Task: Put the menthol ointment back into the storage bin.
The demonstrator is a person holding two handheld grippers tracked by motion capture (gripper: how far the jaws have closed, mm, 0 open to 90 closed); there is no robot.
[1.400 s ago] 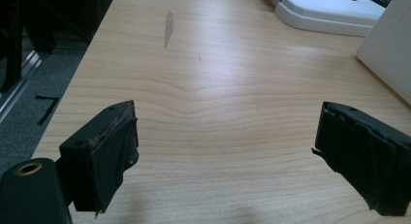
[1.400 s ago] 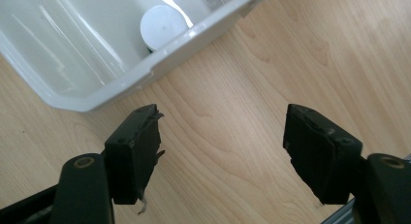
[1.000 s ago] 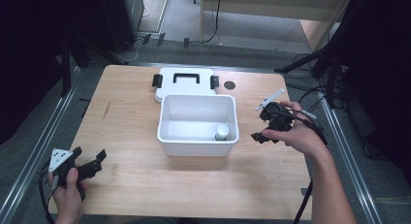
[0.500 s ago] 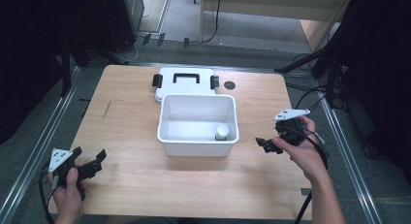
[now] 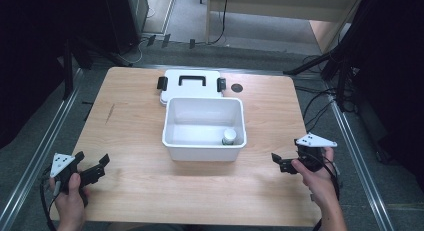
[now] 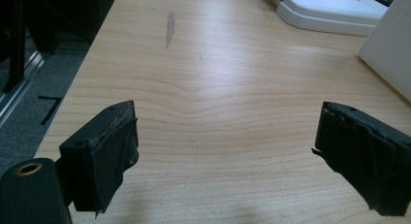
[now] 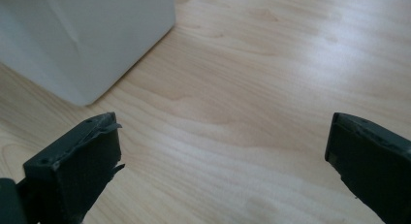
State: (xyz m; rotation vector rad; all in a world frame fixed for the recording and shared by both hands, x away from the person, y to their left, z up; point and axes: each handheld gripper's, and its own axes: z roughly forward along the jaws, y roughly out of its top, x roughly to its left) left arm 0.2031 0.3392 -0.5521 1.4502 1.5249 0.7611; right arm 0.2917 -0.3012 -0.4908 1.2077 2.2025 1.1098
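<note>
A white open bin [image 5: 204, 153] stands at the middle of the wooden table [image 5: 130, 126]. A small white bottle with a green label [image 5: 229, 137] stands inside it at the near right corner. My left gripper [image 5: 92, 160] rests low at the near left of the table, open and holding nothing; its jaws [image 6: 225, 156] stand wide over bare wood. My right gripper [image 5: 278, 162] sits at the near right, open and pointing left toward the bin. In the right gripper view the gripper [image 7: 223, 166] faces the bin's corner [image 7: 87, 35] across bare wood.
The bin's white lid [image 5: 190, 83] with a black handle and clips lies flat just behind it. A small black disc [image 5: 236, 88] lies to the lid's right. The lid [image 6: 329, 8] and a bin wall [image 6: 390, 44] show far right in the left gripper view. Dark floor and cables surround the table.
My right gripper has come down from beside the bin's right rim toward the near right of the table, now low over the wood. The left gripper has stayed put.
</note>
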